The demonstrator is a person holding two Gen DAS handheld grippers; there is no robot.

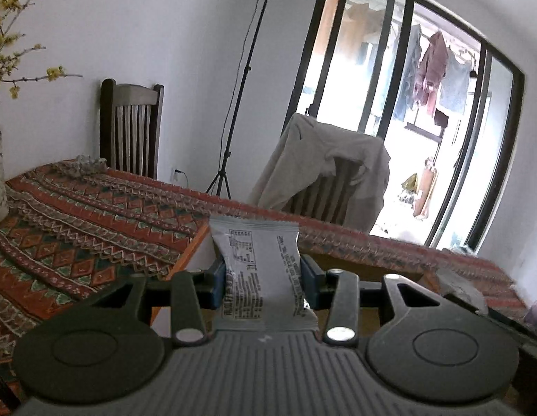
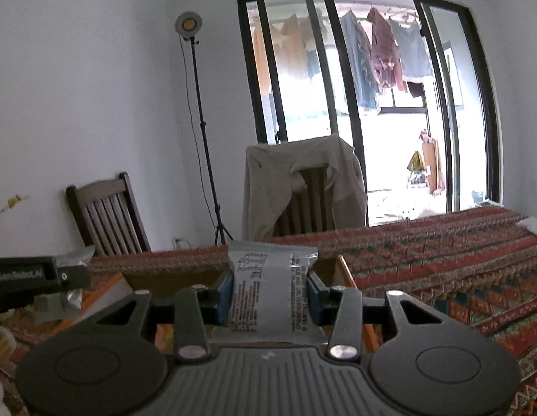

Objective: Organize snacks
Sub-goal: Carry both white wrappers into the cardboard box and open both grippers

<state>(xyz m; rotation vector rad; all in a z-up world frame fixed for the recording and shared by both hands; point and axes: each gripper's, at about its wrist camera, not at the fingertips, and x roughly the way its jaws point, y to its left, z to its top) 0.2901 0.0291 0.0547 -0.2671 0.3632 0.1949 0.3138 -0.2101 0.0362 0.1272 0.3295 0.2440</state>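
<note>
Sitting upright inside each gripper (image 1: pixel 265 279) (image 2: pixel 270 289): a grey packet (image 1: pixel 259 270) (image 2: pixel 268 291).

Right gripper (image 2: pixel 270 294): blue fingers (image 2: pixel 225 294) clamp a silver snack packet (image 2: pixel 268 291), printed back facing the camera, standing upright. Below lies the surface under a patterned red cloth (image 2: pixel 441 263). Left gripper (image 2: pixel 43 277) visible at left edge.

My left gripper (image 1: pixel 265 279): black linkage arms, silver pivot screws, blue pads, ribbed grey housing, round black discs. My right gripper (image 2: pixel 270 293): identical build.
</note>
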